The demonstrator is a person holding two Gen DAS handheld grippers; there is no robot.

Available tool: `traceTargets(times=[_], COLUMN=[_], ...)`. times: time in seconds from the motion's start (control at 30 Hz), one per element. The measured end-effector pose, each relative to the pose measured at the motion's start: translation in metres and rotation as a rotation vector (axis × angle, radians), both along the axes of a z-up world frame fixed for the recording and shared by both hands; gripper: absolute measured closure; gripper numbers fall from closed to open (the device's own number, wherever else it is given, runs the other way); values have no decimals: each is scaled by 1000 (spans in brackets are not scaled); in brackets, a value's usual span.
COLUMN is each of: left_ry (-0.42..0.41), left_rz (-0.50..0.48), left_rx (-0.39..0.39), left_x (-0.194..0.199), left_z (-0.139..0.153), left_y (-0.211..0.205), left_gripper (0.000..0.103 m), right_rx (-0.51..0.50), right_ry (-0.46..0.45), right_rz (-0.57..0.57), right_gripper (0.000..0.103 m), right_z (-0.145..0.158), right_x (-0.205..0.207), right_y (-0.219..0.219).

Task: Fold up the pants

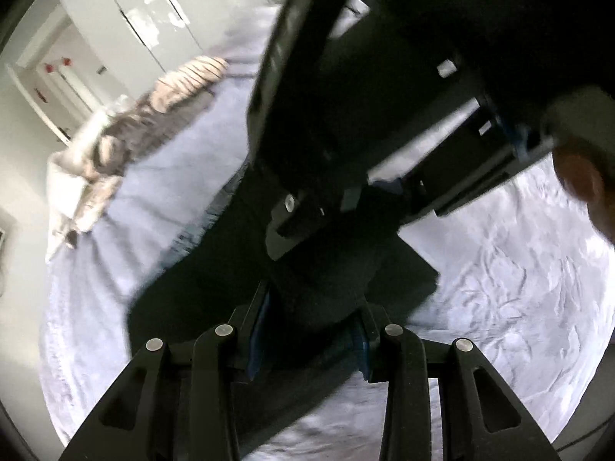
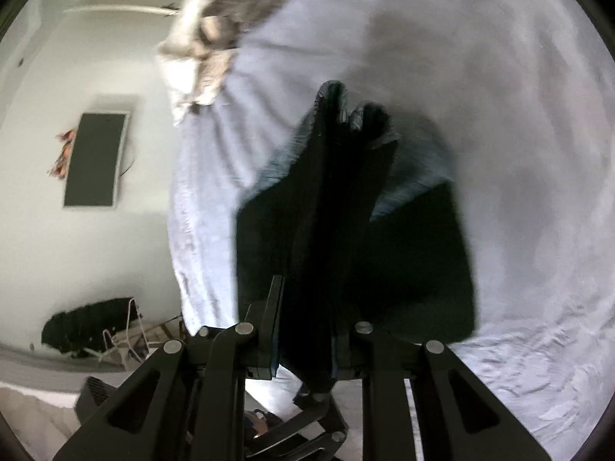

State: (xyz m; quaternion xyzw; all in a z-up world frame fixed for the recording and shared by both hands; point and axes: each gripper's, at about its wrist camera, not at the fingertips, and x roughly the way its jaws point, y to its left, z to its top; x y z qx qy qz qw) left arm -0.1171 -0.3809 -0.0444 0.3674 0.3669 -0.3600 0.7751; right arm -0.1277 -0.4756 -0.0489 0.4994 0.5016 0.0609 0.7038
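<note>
The dark pants [image 1: 215, 269] hang lifted over a pale bed sheet [image 1: 499, 269]. My left gripper [image 1: 311, 315] is shut on a bunch of the dark fabric between its blue pads. The right gripper's body [image 1: 365, 96] fills the upper right of the left wrist view, just above my left one. In the right wrist view the right gripper [image 2: 307, 326] is shut on the pants [image 2: 403, 249], which drape forward and down onto the sheet [image 2: 499, 153]. Both views are motion-blurred.
A striped beige blanket and pillows [image 1: 153, 115] lie at the bed's far end, also in the right wrist view [image 2: 215, 19]. White wardrobe doors [image 1: 153, 11] stand behind. A wall TV [image 2: 96, 159] and a drying rack [image 2: 115, 338] are beside the bed.
</note>
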Motion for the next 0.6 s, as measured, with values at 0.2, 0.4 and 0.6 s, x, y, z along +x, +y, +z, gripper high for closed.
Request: traceTargets(times=[0.2, 0.4, 0.6], left_ry=[-26, 89, 109], left_rz=[-50, -66, 24], left_rx=[74, 28, -6], left_x=[-12, -5, 18], left_z=[-29, -6, 18], left_y=[-1, 26, 73], left_gripper=[59, 37, 37], right_rx=[42, -27, -174], right_ry=[76, 83, 160], right_rz=[-75, -63, -69], right_gripper=[81, 71, 70], right_z=[-52, -41, -33], right_x=[-14, -16, -35], right_y=[-14, -11, -2])
